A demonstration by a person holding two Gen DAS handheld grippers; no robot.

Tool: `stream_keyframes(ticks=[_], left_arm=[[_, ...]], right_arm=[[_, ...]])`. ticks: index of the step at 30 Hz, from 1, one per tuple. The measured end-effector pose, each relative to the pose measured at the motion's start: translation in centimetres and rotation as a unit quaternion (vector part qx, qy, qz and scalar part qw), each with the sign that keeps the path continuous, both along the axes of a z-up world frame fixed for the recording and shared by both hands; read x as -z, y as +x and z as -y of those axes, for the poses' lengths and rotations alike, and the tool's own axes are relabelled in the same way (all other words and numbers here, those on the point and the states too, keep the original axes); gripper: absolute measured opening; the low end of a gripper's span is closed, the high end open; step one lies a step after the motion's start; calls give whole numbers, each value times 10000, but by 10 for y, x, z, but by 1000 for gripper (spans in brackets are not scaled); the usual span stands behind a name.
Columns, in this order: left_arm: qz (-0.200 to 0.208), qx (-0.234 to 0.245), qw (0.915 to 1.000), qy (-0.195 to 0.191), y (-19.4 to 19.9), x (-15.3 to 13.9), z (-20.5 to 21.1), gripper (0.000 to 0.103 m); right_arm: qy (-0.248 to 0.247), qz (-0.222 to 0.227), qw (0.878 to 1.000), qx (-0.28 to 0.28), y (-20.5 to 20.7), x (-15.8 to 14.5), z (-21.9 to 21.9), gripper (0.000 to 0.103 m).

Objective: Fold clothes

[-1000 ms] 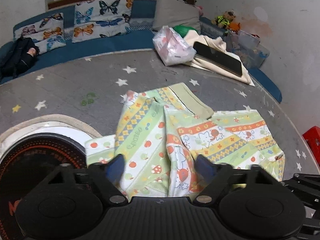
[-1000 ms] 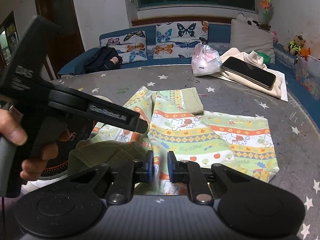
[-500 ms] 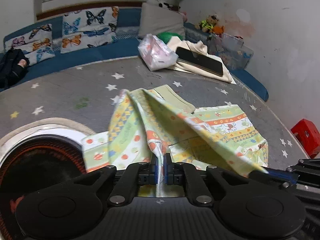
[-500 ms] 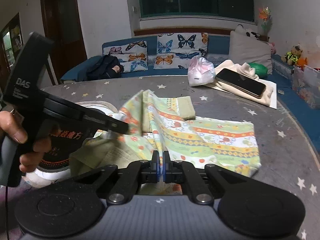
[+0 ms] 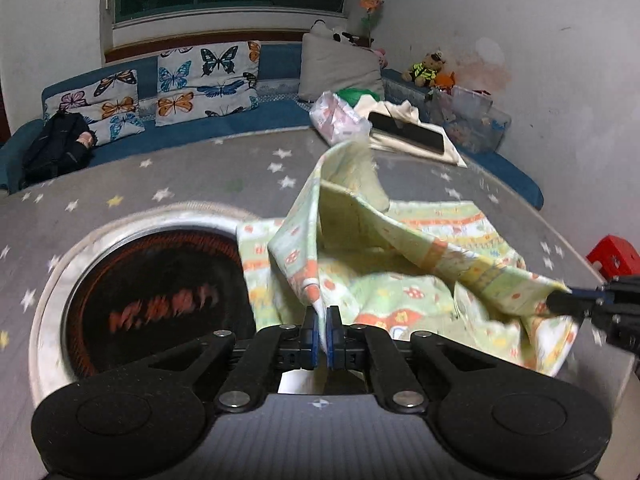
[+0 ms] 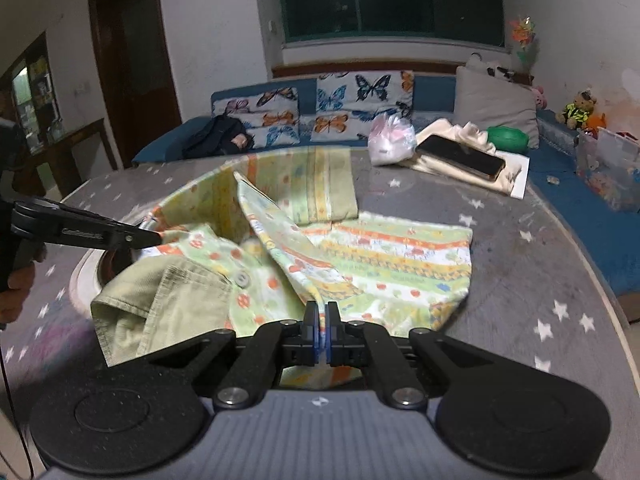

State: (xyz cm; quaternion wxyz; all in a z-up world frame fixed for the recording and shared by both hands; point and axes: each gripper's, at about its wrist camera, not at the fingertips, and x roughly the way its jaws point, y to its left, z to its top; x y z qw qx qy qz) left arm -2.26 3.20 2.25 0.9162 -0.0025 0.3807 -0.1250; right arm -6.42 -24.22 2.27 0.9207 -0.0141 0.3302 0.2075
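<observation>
A small patterned garment (image 5: 400, 248) in green, yellow and orange is partly lifted off the grey star-print table (image 5: 168, 184). My left gripper (image 5: 322, 322) is shut on one edge of the cloth, which rises in a fold above it. My right gripper (image 6: 322, 320) is shut on another edge of the garment (image 6: 380, 256). An olive collar or cuff with a button (image 6: 240, 279) hangs at the left in the right wrist view. The left gripper (image 6: 154, 238) shows there at the left; the right gripper (image 5: 560, 298) shows at the right of the left wrist view.
A round induction plate (image 5: 152, 288) is set in the table under the garment's left side. At the table's far side lie a phone (image 6: 460, 156) on beige cloth and a pink plastic bag (image 6: 390, 140). A blue sofa (image 5: 256, 120) with butterfly cushions runs behind. A red stool (image 5: 612, 256) stands right.
Both grippers went from open to shut on the garment's near edge, then lifted and pulled it toward me. The cloth now stands up in folds instead of lying flat.
</observation>
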Motion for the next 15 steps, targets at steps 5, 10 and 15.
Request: stream_keyframes(ticks=[5,10,15], left_arm=[[-213,4,9998,49,-37,16,-9,4],[-438,-3,9990,95,-71,35,-15,4],[-653,87,9978,101,-99,49,-17,4]], right_arm=[[-73,-272,9992,-287,-22,6,3,2],[-167,-524,9967,-590,-36,12,1,3],[-254,-443,9938,-992,-46,2,-7,10]])
